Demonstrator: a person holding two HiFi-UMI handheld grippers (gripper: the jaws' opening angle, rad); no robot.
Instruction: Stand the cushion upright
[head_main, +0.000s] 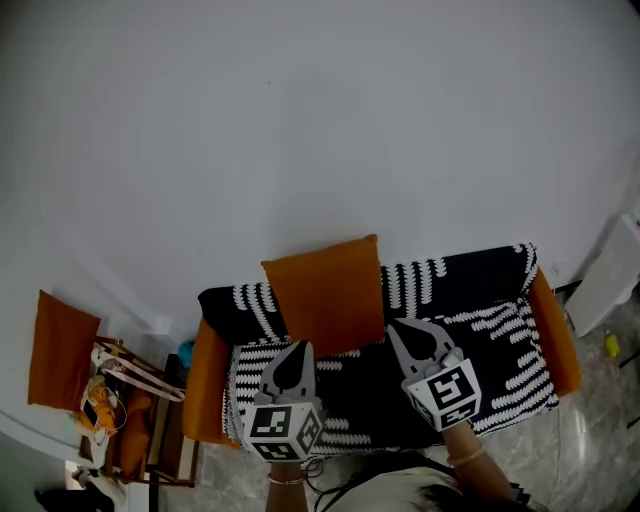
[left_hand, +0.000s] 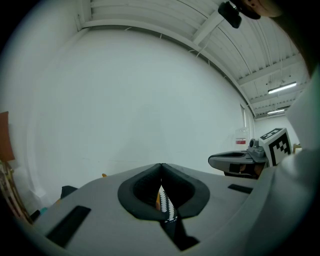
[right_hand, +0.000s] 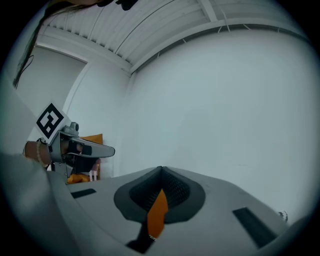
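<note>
In the head view the orange cushion (head_main: 325, 295) stands upright on the sofa (head_main: 480, 290), its lower edge on the seat and its face leaning against the backrest, nearer the sofa's left end than its right. So the task looks done, or nearly so. The left gripper (head_main: 298, 348) hangs over the seat's front edge, apart from the cushion. The right gripper (head_main: 393, 326) has its tip just beside the cushion's lower right corner, and from this angle I cannot tell whether it touches. A second orange cushion (head_main: 60, 350) sits on a rack off the sofa's left end. In the left gripper view that gripper (left_hand: 161, 165) has its jaws pressed together with nothing clamped. A strip of the patterned sofa cover (left_hand: 168, 209) shows through the slot behind the tips. In the right gripper view that gripper (right_hand: 161, 169) is likewise closed and appears empty. A sliver of the cushion (right_hand: 159, 212) shows through its slot, below the tips. The main risk is a nudge from the right tip at that corner, since a soft cushion propped only by the backrest could slump forward or slide on the loose cover.
</note>
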